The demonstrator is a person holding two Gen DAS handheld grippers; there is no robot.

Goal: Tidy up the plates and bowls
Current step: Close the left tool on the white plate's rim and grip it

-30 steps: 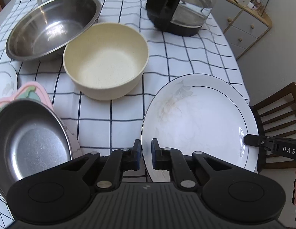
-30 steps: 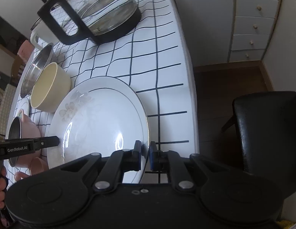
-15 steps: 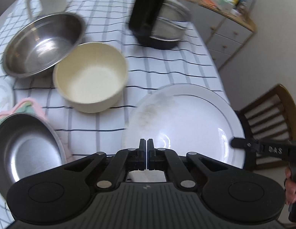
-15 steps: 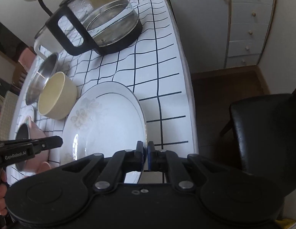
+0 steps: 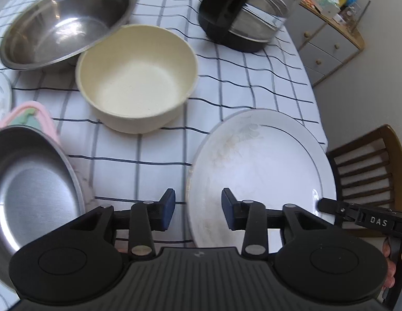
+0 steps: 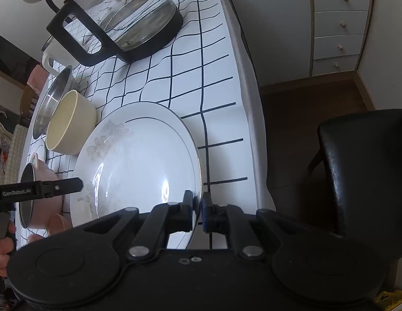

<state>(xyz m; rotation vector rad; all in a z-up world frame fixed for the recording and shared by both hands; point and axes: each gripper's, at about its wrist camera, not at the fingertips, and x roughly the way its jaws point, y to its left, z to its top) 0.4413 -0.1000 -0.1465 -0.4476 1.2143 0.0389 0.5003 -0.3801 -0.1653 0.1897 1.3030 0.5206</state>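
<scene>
While the right gripper [image 6: 198,212] is pinching the rim of the white plate [image 6: 138,160] in nearly closed jaws, steadying it just beside the cream bowl [image 5: 136,77] on the desk [image 5: 226,83], the left gripper [image 5: 198,208] is opening its jaws astride the plate's opposite rim, pressing nothing.

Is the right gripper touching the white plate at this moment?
Touching. The right wrist view shows the right gripper shut on the near rim of the white plate, with both pads pressed against the rim's edge and no gap.
</scene>
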